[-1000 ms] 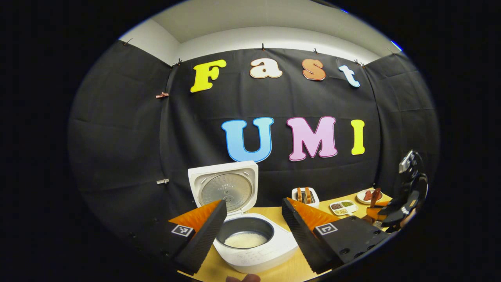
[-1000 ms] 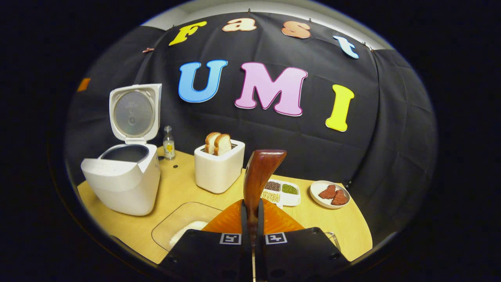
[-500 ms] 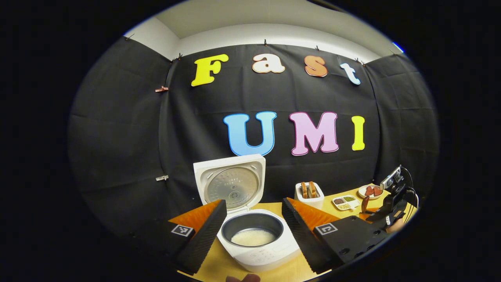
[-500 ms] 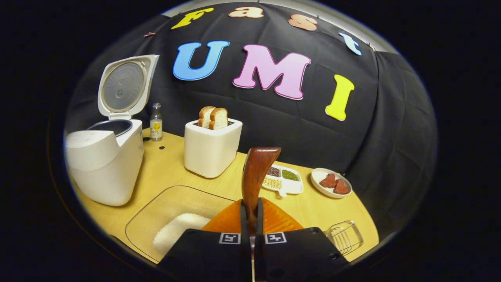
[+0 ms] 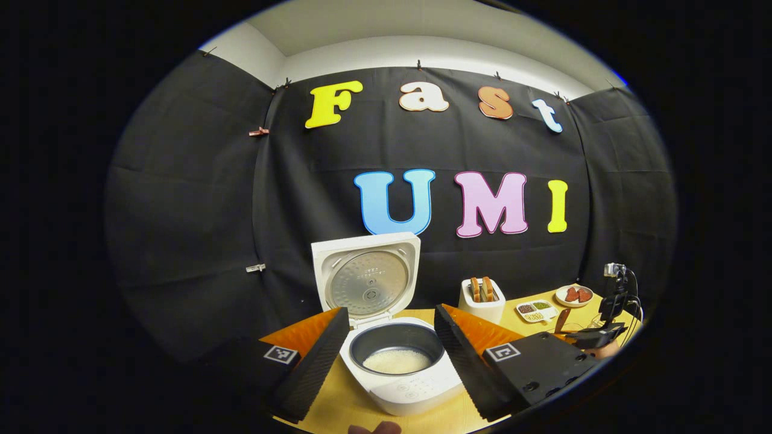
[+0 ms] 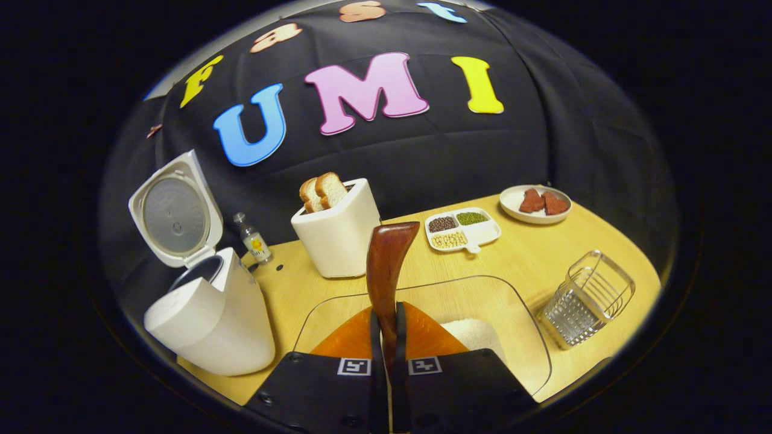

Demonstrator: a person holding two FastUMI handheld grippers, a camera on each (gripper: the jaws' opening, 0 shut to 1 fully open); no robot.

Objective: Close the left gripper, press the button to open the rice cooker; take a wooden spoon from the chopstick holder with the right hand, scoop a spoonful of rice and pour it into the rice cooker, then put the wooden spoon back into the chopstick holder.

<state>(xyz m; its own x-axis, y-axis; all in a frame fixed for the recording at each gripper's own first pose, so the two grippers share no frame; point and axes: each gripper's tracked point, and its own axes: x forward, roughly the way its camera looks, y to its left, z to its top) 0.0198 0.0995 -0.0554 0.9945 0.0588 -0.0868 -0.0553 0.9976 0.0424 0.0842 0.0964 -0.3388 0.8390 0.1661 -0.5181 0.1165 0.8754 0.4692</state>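
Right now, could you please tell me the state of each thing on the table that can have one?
Rice cooker: lid up, rice in the pot.
Wooden spoon: clamped in the right tongs.
Left tongs: open, holding nothing.
Chopstick holder: upright, nothing in it.
Clear tray: holds a rice pile.
Toaster: two slices up.

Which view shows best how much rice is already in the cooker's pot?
The left gripper view: it looks down into the rice cooker at the rice. The right gripper view shows the cooker side-on, pot interior hidden.
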